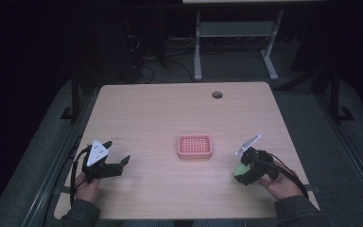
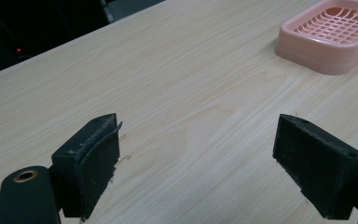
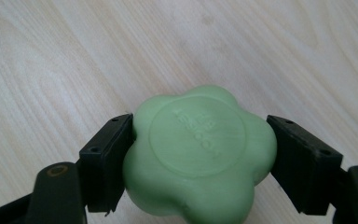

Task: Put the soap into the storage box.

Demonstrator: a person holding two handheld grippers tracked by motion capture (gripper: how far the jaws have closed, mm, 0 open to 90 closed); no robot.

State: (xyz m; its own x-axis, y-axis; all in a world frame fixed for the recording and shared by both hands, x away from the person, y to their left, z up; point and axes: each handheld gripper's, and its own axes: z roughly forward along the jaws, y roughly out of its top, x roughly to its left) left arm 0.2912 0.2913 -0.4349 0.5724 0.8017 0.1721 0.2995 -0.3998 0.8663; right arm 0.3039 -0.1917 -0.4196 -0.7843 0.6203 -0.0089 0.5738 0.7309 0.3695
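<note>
Green flower-shaped soap (image 3: pixel 199 156) sits clamped between the two black jaws of the right claw (image 3: pixel 200 161), low over the pale wooden worktop (image 1: pixel 160 113) at its right front. A pink slatted soap dish (image 1: pixel 194 146) rests at the worktop's centre, apart from it. The left claw (image 2: pixel 196 163) hangs spread wide and empty near the left front edge.
</note>
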